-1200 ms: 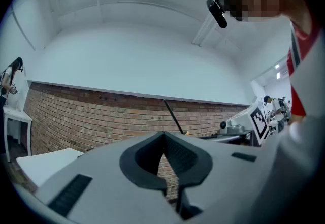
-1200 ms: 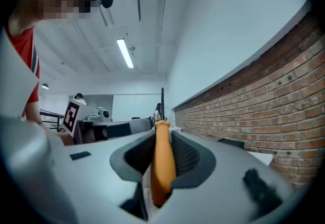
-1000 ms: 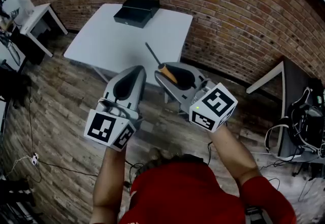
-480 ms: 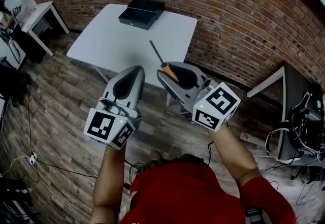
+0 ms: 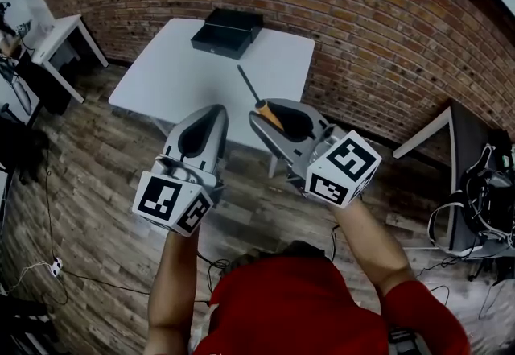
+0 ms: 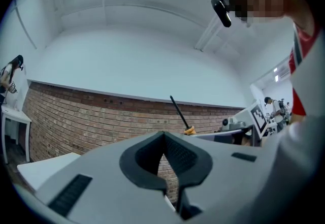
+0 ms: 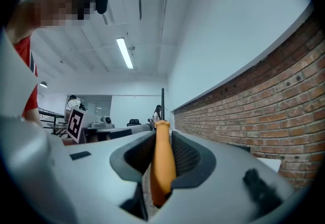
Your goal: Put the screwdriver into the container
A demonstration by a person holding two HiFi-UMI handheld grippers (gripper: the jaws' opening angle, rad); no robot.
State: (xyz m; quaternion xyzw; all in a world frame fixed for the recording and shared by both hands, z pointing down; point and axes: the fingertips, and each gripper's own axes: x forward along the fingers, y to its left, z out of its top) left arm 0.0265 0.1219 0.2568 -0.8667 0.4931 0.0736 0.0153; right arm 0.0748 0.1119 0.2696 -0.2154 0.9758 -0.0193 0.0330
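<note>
Little moved: table (image 5: pixel 185 76) and black box (image 5: pixel 228 30) drifted slightly down-frame in head view, both grippers same pose.
Right gripper (image 7: pixel 161 139) clamped on screwdriver (image 7: pixel 160 164) by orange handle, shaft poking past jaw tips, held in air over table's near edge.
Left gripper (image 6: pixel 163 137) jaws together, nothing between, in air just short of table's near edge.
Status: pickup done; carry and drop left. Box, probably the container, at table's far edge, well apart from screwdriver. Can't tell whether it's open.
</note>
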